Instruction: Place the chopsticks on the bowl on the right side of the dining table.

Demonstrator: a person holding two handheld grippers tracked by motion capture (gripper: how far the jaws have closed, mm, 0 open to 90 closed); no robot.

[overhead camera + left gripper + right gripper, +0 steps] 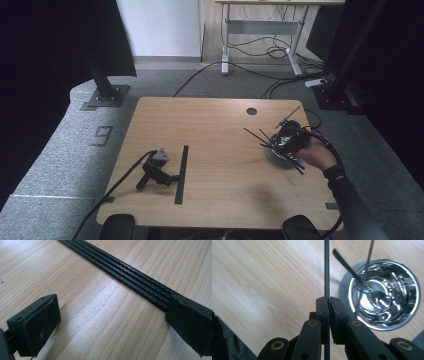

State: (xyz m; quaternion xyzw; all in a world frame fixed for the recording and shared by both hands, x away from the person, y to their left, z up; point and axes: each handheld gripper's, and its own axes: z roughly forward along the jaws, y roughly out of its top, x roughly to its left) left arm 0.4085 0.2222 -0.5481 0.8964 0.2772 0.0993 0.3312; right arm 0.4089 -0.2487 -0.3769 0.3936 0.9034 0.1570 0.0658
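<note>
right gripper point(329, 302) near worktop point(215, 130) right edge, jaws clamped on thin black stick point(327, 270), steel bowl point(384, 293) with more sticks just beside, left gripper point(110, 322) resting near left edge, jaws wide apart, empty, black strip point(125, 272) near one jaw tip

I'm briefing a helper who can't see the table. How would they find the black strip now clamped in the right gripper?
Start at the shiny metal cup on the table's right side. Beside it, the right gripper pinches one thin black strip. The other strips stand loose in the cup.
</note>
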